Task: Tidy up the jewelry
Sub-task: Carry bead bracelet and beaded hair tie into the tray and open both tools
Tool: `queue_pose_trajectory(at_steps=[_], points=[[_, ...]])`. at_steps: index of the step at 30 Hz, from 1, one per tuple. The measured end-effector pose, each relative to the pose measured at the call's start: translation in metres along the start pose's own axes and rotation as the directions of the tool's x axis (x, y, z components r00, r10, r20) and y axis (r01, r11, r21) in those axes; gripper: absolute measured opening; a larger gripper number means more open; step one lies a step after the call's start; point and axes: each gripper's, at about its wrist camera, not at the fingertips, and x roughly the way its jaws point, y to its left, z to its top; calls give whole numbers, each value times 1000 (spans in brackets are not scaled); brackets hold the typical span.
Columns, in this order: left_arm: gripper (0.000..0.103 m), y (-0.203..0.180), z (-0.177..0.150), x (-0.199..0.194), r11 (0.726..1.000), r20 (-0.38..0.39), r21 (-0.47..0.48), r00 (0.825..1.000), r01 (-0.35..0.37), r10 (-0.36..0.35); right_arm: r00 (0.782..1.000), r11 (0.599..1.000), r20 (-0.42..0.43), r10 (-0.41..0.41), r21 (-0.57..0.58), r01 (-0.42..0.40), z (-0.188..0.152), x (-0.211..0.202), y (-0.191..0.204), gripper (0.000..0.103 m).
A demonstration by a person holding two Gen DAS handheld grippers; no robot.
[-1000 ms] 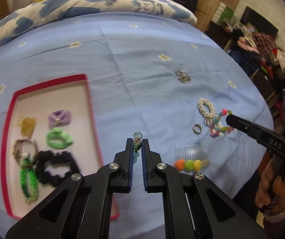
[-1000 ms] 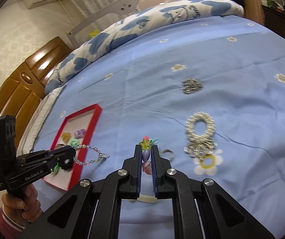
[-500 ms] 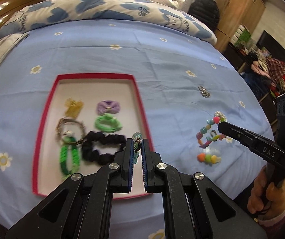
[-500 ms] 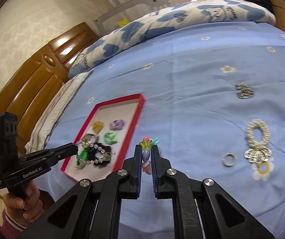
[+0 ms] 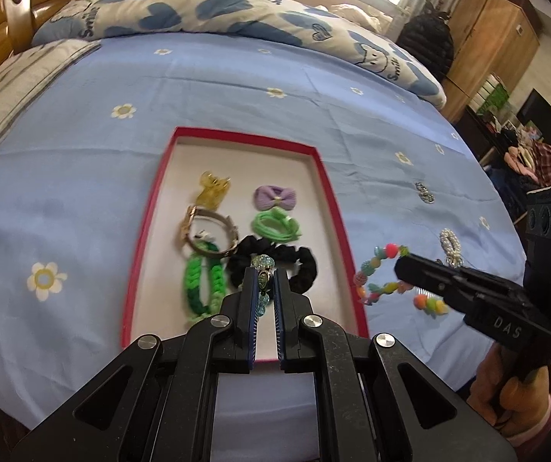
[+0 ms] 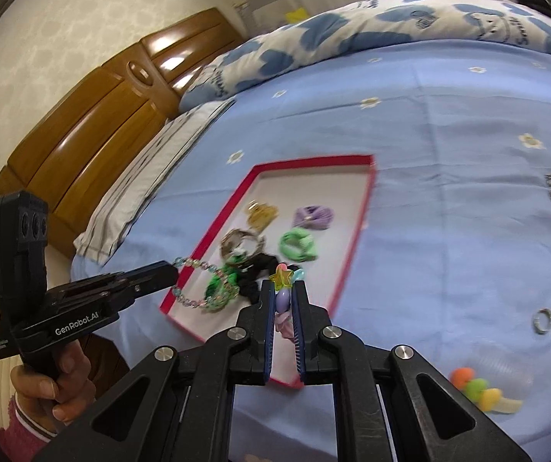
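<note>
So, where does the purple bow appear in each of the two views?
Left wrist: purple bow lies inside the red tray, just right of centre.
Right wrist: purple bow sits at centre, near the tray's right rim.
Shared landmark: green hair tie just below it.

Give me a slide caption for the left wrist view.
Left gripper carries a beaded bracelet above the red tray of hair ties.

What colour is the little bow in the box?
The bow is light purple with a pale centre, clearest in the left wrist view.

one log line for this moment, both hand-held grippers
left hand-held gripper: shut on clear bead bracelet | right hand-held gripper: shut on colourful bead bracelet | red tray: below
</note>
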Motion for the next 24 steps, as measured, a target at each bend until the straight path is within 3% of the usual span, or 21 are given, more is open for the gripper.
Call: queue_pose_trajectory(at_steps=[10, 24], points=[[6, 32, -10, 14, 998, -40, -51, 999, -37, 35, 995, 998, -88, 50, -38, -54, -6, 44, 30, 8], [6, 62, -19, 49, 988, -113, -77, 986, -132, 123, 985, 999, -171, -31, -33, 26, -17, 81, 11, 9]])
